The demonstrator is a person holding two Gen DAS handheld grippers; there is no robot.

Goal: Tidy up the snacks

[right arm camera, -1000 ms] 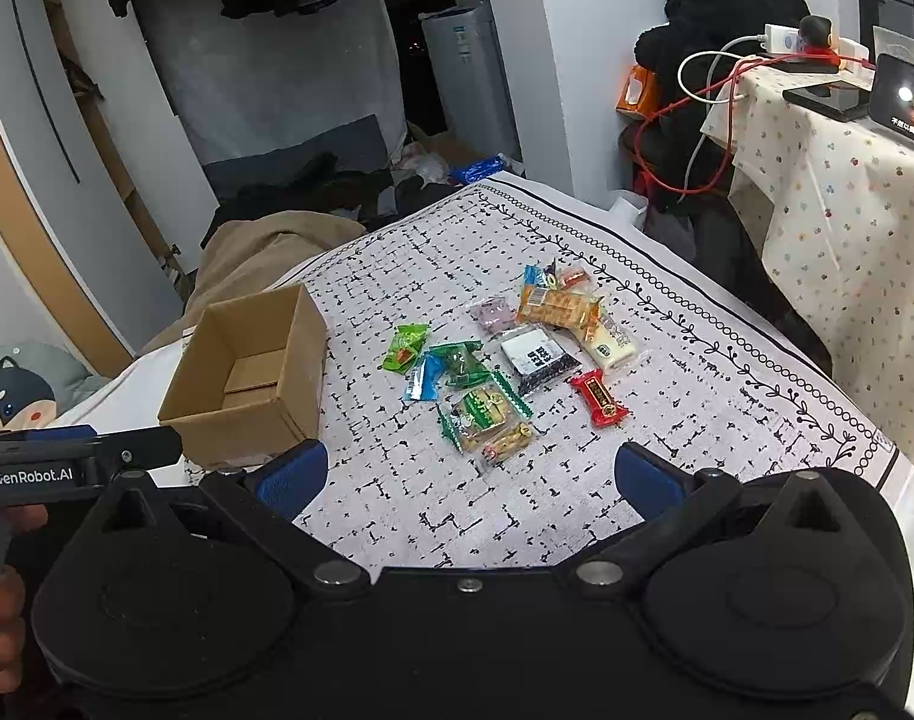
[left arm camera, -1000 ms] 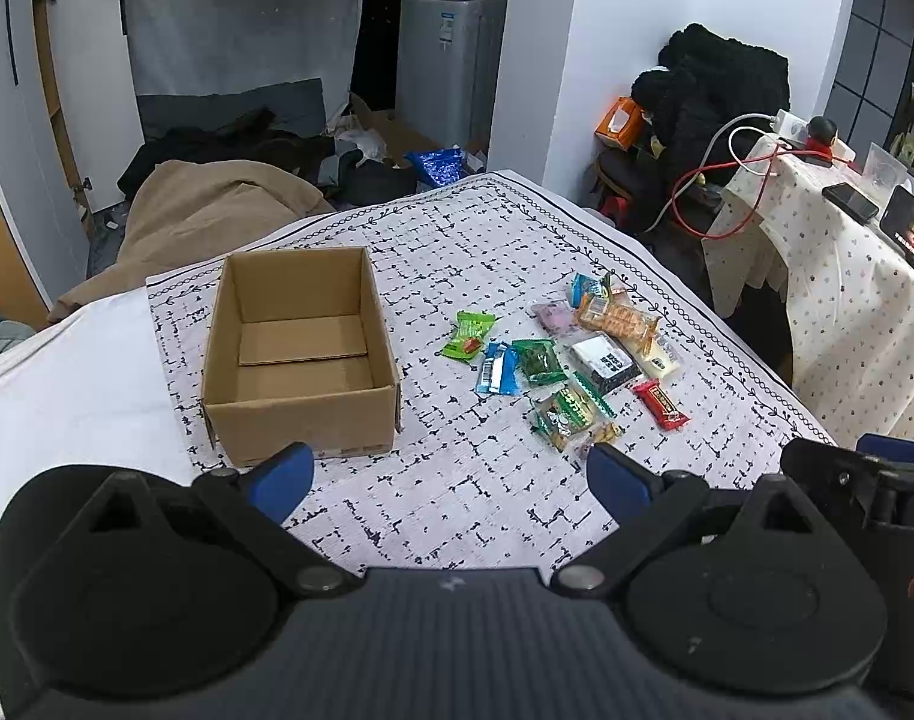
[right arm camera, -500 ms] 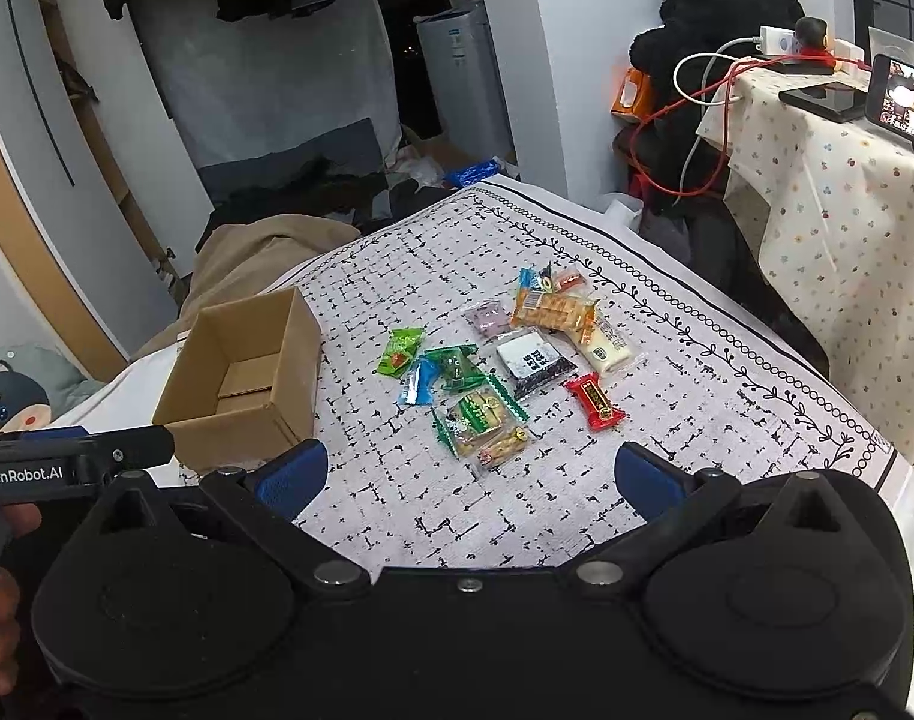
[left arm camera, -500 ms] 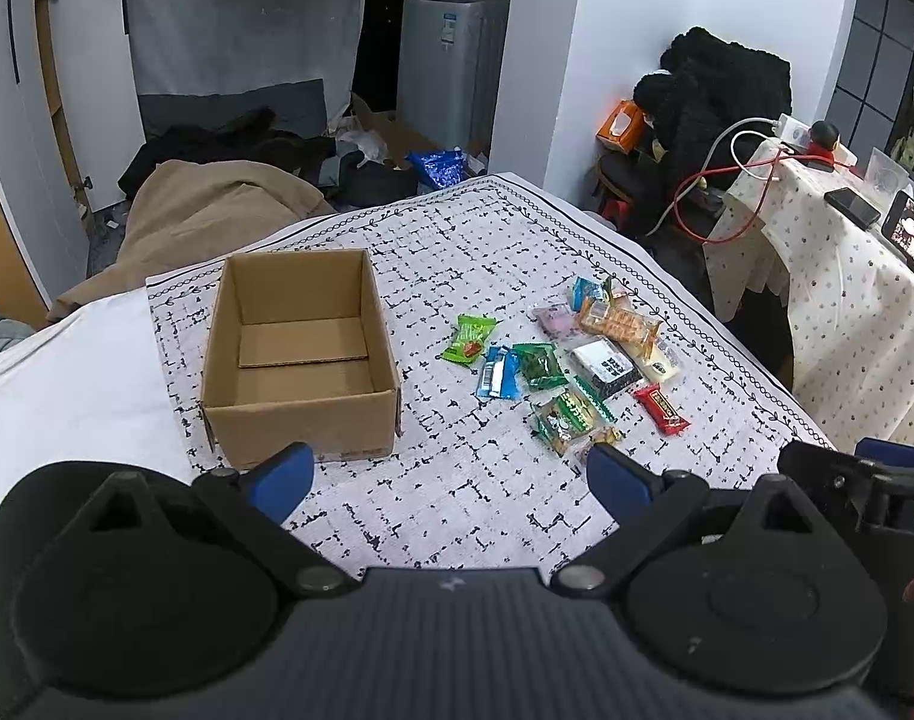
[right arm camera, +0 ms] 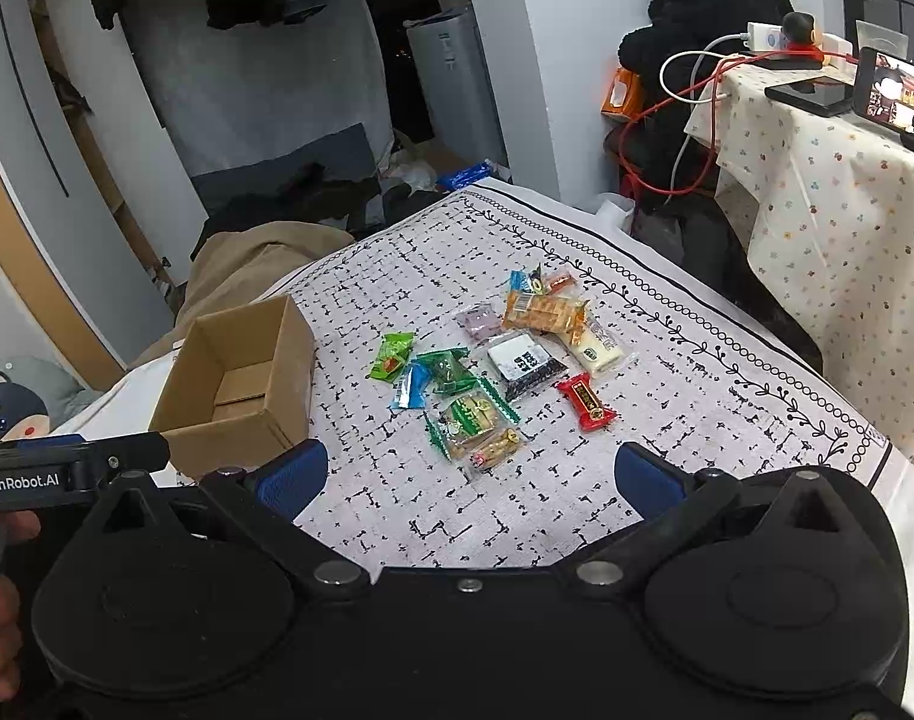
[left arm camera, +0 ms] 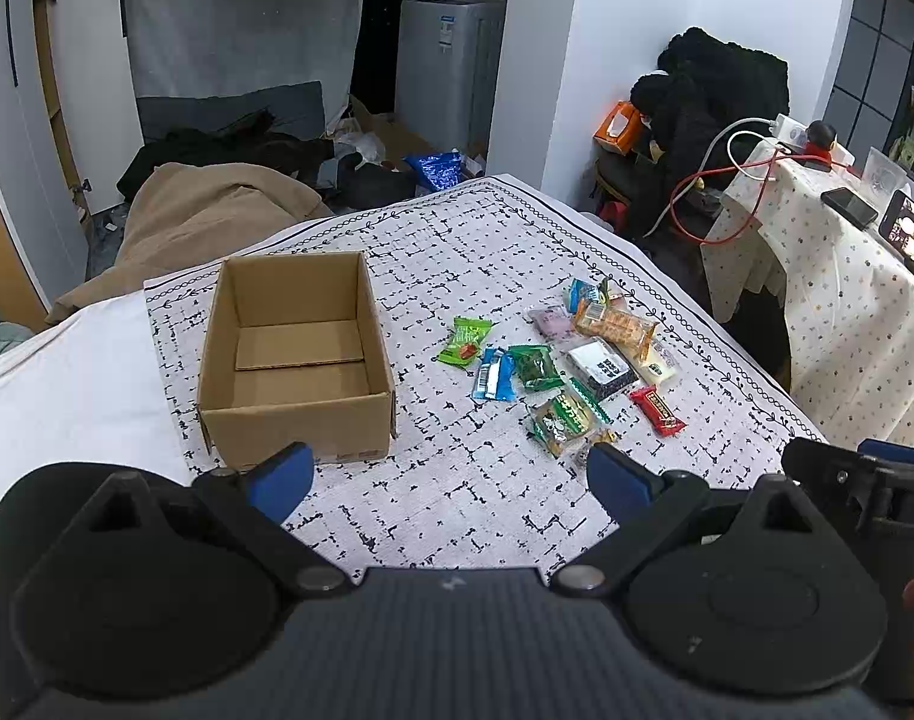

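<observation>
An open cardboard box (left arm camera: 295,360) stands on the patterned cloth (left arm camera: 457,504). To the right of the box, apart from it, a cluster of snack packets (left arm camera: 565,360) lies on the same cloth. Behind the box, a heap of bedding (left arm camera: 217,210) rests past the cloth's far edge.

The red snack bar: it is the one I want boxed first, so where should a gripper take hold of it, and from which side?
Grip the red snack bar across its narrow middle, coming straight down from above. It lies flat on the patterned cloth, apart from the other packets, with clear cloth along both long edges for the fingers. The right gripper, open, looks nearer.
</observation>
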